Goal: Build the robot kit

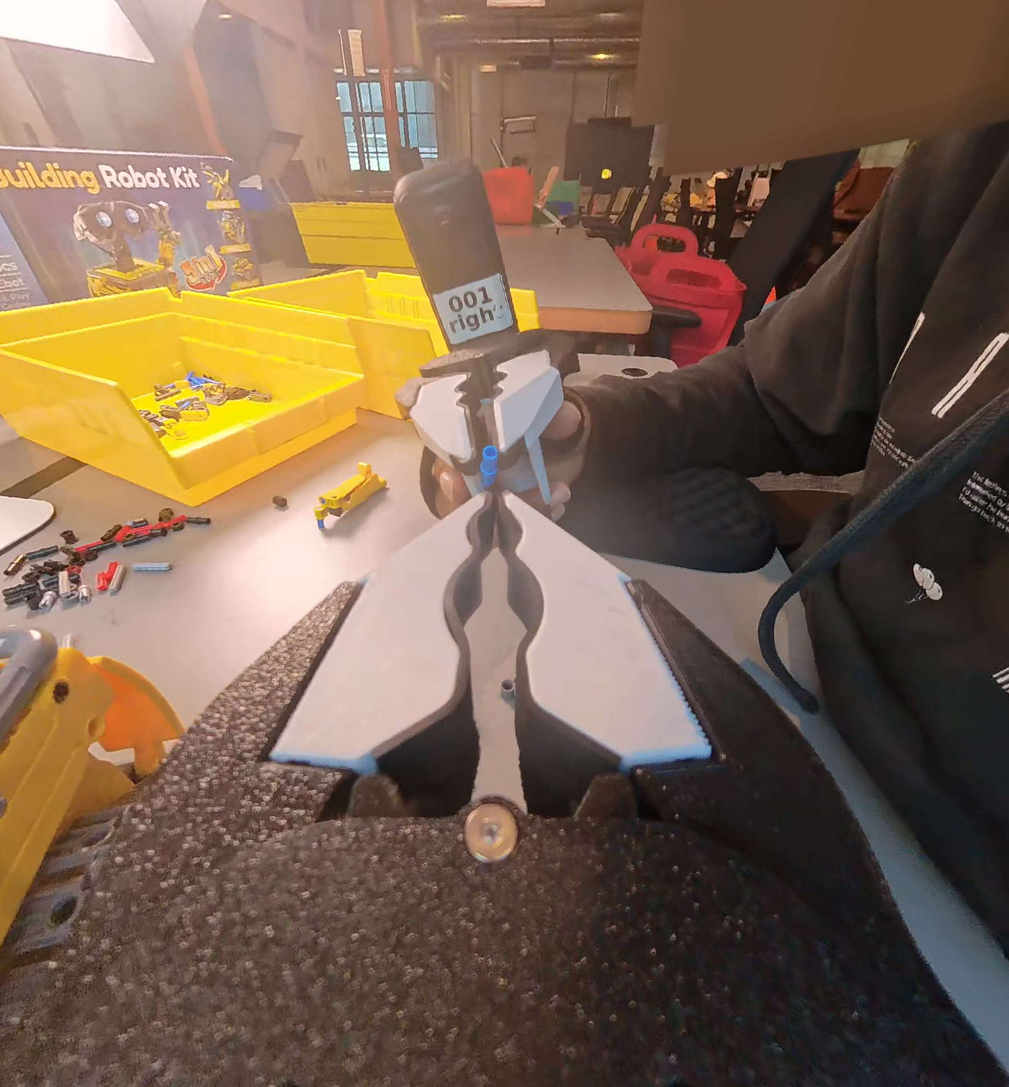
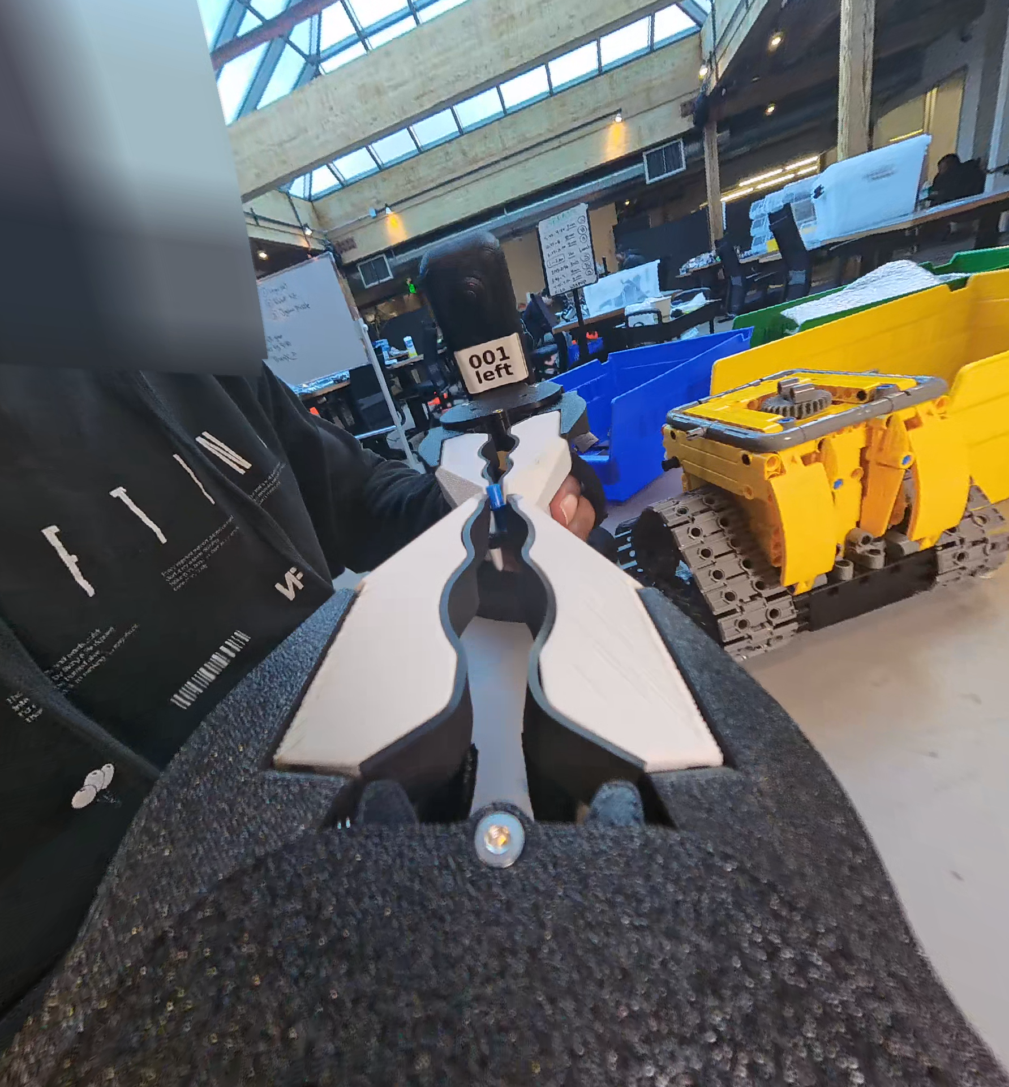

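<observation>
My two grippers face each other tip to tip above the grey table [image 1: 225,588]. My right gripper [image 2: 496,509] is shut on a small blue pin [image 2: 495,500], which stands upright between its pads. In the left wrist view the same pin [image 1: 488,460] sticks out of the right gripper's [image 1: 486,464] tips. My left gripper [image 1: 493,503] is shut, and its tips meet just under the pin's end. I cannot tell whether they touch the pin. The left gripper also shows in the right wrist view [image 2: 495,479], held in a hand.
A yellow tracked robot model [image 2: 813,488] stands on the table to the right. Yellow bins [image 1: 167,376] with small parts, a kit box [image 1: 108,223], loose pins [image 1: 78,559] and a small yellow assembly [image 1: 349,491] lie to the left. A blue bin [image 2: 637,400] stands behind. A person in a black hoodie [image 1: 901,529] sits close. The grippers are tip to tip, or close to it.
</observation>
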A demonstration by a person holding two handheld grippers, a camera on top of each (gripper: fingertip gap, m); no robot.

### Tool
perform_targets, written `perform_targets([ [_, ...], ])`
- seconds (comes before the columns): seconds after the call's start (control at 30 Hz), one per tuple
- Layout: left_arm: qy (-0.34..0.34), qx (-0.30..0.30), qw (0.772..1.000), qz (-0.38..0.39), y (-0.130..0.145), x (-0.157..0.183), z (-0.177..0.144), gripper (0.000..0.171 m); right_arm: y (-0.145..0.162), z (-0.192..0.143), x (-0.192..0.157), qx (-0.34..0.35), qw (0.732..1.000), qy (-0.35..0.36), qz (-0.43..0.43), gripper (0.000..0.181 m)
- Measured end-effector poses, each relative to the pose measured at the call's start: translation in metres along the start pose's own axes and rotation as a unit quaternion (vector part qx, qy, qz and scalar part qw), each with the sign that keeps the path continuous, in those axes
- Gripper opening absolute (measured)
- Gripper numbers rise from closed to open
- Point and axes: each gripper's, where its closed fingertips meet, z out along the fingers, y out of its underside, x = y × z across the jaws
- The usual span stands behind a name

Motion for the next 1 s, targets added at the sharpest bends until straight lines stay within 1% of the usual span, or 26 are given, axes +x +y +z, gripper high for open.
perform_targets([
  [0.07, -0.005, 0.001, 1.000, -0.010, 0.000, -0.003, 0.000, 0.000, -0.001, -0.001, 0.002, 0.006, 1.000, 0.003, 0.006, 0.005],
  [0.17, -0.003, 0.002, 1.000, -0.015, 0.000, -0.004, 0.000, 0.008, -0.003, -0.003, 0.002, 0.016, 1.000, 0.001, 0.012, 0.005],
  [0.3, -0.002, 0.005, 1.000, -0.016, -0.001, -0.003, 0.002, 0.011, -0.001, -0.001, 0.000, 0.016, 1.000, -0.004, 0.017, 0.005],
  [0.37, 0.001, 0.005, 1.000, -0.018, -0.001, -0.001, 0.004, 0.010, 0.000, 0.002, -0.001, 0.015, 1.000, -0.009, 0.020, 0.005],
  [0.43, 0.009, 0.010, 1.000, -0.027, -0.003, 0.000, 0.003, 0.005, 0.001, 0.004, -0.003, 0.013, 1.000, -0.010, 0.015, 0.005],
  [0.57, 0.016, 0.008, 0.999, -0.043, -0.002, 0.000, 0.003, 0.003, 0.002, 0.002, 0.000, 0.010, 1.000, -0.003, 0.009, 0.005],
  [0.73, 0.011, -0.016, 0.999, -0.041, 0.005, -0.002, 0.003, 0.003, 0.008, -0.001, 0.004, -0.010, 1.000, 0.012, -0.009, 0.005],
  [0.87, -0.008, -0.048, 0.998, -0.026, 0.014, -0.009, 0.001, 0.003, 0.011, -0.004, 0.011, -0.026, 0.999, 0.036, -0.031, 0.000],
  [1.0, -0.006, -0.070, 0.997, -0.022, 0.021, -0.008, 0.002, 0.003, 0.018, -0.001, 0.010, -0.053, 0.997, 0.039, -0.051, 0.015],
])
